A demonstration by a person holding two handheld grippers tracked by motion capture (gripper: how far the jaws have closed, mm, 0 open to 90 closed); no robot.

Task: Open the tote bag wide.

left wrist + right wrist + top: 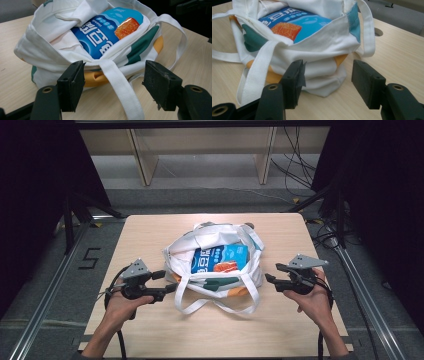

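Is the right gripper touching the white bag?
Apart. In the high view, bare table shows between the right gripper and the white bag; its fingers stand open.

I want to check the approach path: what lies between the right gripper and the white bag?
In the high view, a stretch of bare table separates the right gripper from the white bag.

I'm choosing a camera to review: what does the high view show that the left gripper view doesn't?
High view: the person's hands, both claws, left and right, either side of the tote bag, and the floor beyond the table. Left gripper view: that claw open, the bag's strap lying between its jaws. Both: the blue packet inside the bag.
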